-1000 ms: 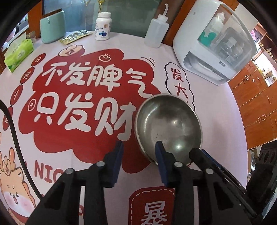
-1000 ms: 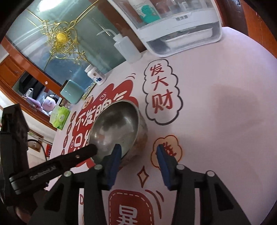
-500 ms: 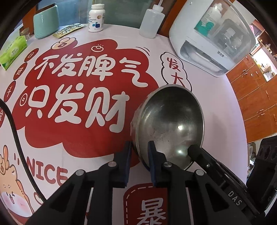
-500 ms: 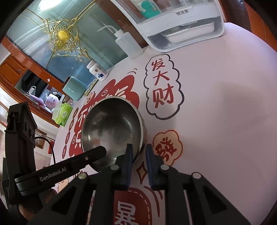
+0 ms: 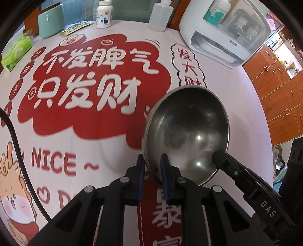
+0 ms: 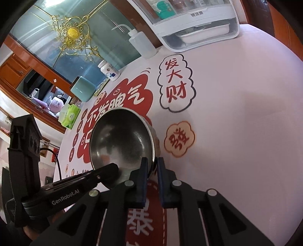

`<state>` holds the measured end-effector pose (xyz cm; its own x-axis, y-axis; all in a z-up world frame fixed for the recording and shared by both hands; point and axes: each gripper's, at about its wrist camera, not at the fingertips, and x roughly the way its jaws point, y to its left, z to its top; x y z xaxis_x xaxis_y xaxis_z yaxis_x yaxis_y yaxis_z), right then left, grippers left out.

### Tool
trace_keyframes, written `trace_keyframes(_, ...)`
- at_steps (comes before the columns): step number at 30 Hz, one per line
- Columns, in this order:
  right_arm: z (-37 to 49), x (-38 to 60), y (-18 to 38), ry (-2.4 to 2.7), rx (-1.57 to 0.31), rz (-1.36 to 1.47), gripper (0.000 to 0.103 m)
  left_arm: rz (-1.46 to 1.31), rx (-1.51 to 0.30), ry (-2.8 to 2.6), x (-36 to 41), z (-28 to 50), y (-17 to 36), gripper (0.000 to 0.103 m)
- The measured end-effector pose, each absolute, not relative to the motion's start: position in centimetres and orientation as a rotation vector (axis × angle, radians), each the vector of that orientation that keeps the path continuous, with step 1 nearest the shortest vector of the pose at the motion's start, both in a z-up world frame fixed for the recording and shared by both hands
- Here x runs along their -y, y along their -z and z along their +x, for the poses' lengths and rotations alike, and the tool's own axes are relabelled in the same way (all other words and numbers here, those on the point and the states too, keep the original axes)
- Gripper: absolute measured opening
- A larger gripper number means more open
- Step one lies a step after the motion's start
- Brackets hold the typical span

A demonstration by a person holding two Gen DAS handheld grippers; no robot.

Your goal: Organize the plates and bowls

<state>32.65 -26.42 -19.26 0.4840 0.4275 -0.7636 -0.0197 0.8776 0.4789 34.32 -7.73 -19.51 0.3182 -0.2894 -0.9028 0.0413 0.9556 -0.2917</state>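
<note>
A steel bowl (image 5: 187,130) is held tilted above the printed tablecloth, its open side facing the cameras. My left gripper (image 5: 153,166) is shut on its near-left rim, one finger inside and one outside. My right gripper (image 6: 151,170) is shut on the near-right rim of the same bowl (image 6: 121,140). The right gripper's finger shows inside the bowl in the left wrist view (image 5: 219,157). The left gripper's finger shows in the right wrist view (image 6: 108,168).
A white dish cabinet (image 5: 223,32) stands at the table's far right, also in the right wrist view (image 6: 193,24). A squeeze bottle (image 5: 161,15), a pill bottle (image 5: 103,13), a teal box (image 5: 51,20) and a green tissue pack (image 5: 17,53) line the far edge.
Both grippers closed on the bowl's rim from open. The bowl has since been lifted and tilted up off the tablecloth.
</note>
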Motion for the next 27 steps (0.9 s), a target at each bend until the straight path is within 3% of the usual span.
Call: trace_keyframes(27,20.5,24.1,14.1,-0.340,-0.986,0.417,0.009,-0.305,-1.185,0.267,3.8,21.6,13.9,0.014)
